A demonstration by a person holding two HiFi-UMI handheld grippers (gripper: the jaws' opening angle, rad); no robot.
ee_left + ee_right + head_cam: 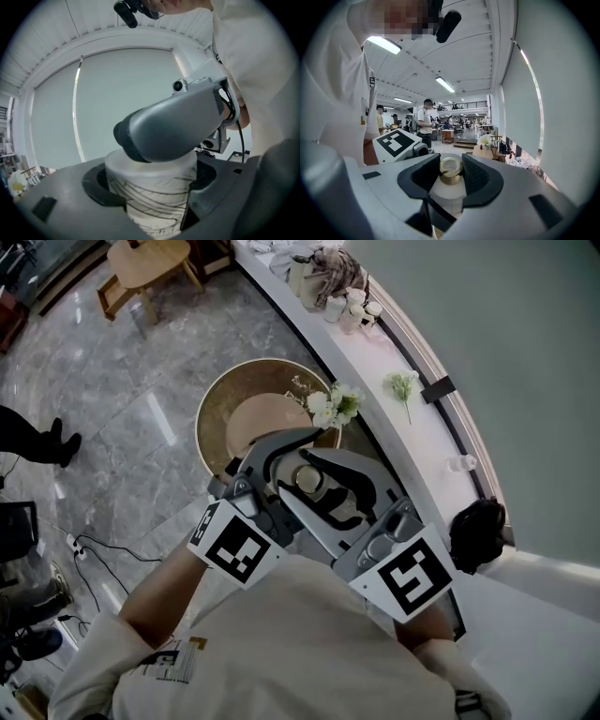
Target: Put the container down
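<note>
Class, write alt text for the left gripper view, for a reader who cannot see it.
The left gripper clamps a white container patterned with black lines by its body, while the right gripper reaches over its top from the right. Behind hangs a pale window blind.

Left gripper (152, 190) clamped on a white container (157, 201), with the right gripper (154, 136) over its top.
The left gripper's dark grey jaws press on both sides of the upright container, which is white with thin black curved lines. A grey finger (183, 117) of the right gripper, dark-padded at its tip, lies across the container's upper rim. Behind hangs a pale blind (126, 93) in a curved white frame, and a person's white shirt (255, 61) fills the right side.
</note>
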